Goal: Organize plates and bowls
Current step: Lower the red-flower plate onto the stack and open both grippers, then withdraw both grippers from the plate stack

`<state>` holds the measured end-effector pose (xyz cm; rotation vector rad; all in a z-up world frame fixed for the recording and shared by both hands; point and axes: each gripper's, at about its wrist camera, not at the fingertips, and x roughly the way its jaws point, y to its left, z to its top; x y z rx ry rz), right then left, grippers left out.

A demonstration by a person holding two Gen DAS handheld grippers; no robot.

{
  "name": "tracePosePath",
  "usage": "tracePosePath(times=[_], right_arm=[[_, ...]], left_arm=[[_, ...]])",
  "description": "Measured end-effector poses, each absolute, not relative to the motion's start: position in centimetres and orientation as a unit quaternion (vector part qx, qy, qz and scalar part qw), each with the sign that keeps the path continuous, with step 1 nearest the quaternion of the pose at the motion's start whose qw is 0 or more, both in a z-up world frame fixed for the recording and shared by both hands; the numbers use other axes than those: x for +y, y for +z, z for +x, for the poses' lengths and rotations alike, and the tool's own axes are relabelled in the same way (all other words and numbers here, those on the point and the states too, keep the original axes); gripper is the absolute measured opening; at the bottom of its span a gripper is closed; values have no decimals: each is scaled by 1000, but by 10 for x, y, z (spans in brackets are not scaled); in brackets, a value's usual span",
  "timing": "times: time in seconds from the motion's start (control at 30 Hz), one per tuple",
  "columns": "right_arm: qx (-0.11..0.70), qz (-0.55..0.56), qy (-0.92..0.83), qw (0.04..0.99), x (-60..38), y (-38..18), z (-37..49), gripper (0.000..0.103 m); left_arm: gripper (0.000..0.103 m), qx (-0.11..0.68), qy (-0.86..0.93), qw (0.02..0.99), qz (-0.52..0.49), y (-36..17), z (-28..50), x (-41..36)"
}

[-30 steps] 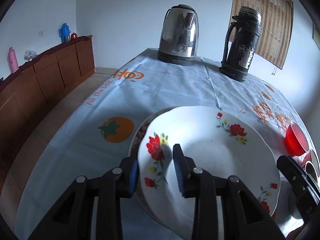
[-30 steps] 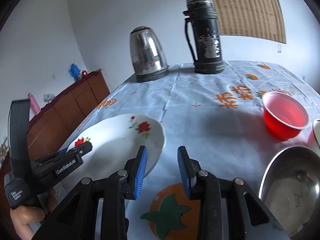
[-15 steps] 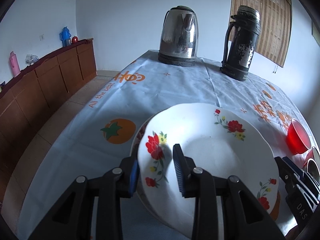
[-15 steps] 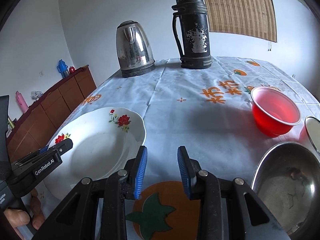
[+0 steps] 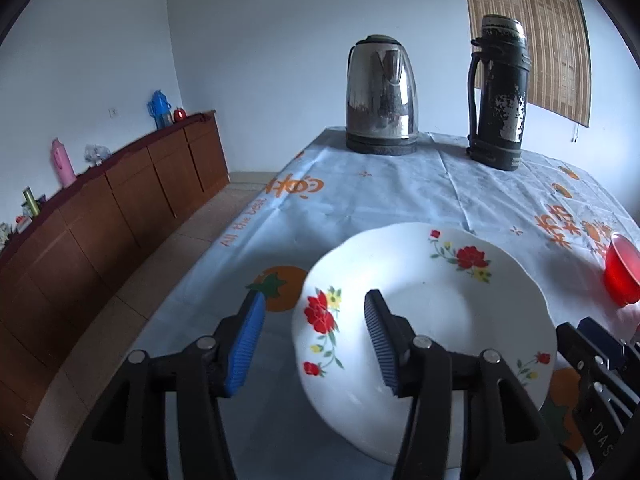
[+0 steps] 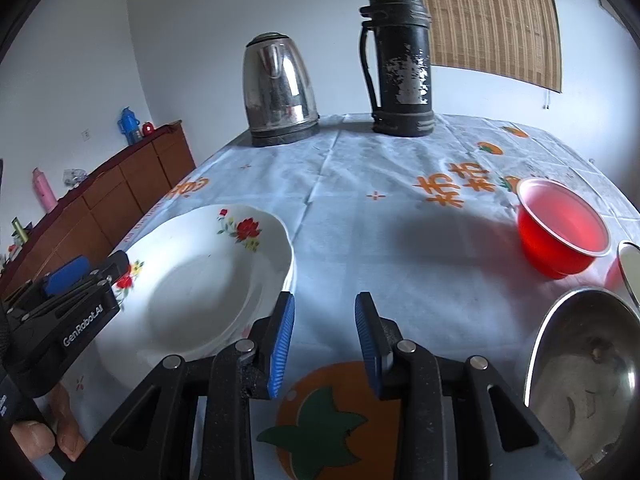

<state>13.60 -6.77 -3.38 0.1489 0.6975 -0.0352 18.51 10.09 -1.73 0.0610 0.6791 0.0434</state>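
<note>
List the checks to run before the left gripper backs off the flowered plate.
1. Left gripper open wide: ok.
2. Both pads off the flowered plate: cannot tell; the outer pad is off the rim, the inner one hangs over the dish.
3. Plate resting on the tablecloth: ok in the right wrist view.
4. Right gripper open and empty: ok.
5. Red bowl and steel bowl apart from the plate: ok.

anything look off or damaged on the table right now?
Only the dark thermos flask at the far end stands out: its coating is flaked off in pale patches on the body. It stands upright beside the steel kettle. The floral plate, red bowl and steel bowl look intact, nothing spilled.
</note>
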Motion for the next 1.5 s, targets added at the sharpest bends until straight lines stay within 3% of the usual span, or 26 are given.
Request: tracePosePath(times=[0.2, 0.37, 0.5, 0.83, 1.1, 1.5], right_arm=[[339, 85, -21, 937, -72, -34, 135, 34], [286, 85, -34, 954, -76, -20, 121, 35], [256, 84, -49, 962, -79, -13, 114, 63], [301, 66, -53, 950, -76, -22, 127, 63], [323, 53, -42, 944, -71, -27, 134, 63], [235, 91, -82, 964, -94, -3, 102, 63]], left_arm=[[54, 326, 28, 944, 37, -16, 183, 101], [69, 315, 26, 948, 31, -15, 181, 103], [78, 294, 34, 955, 22, -9, 179, 111], [79, 281, 163, 944, -49, -7, 180, 179], [79, 282, 174, 942, -52, -14, 178, 179], [83, 284, 116, 947, -97, -22, 155, 162]])
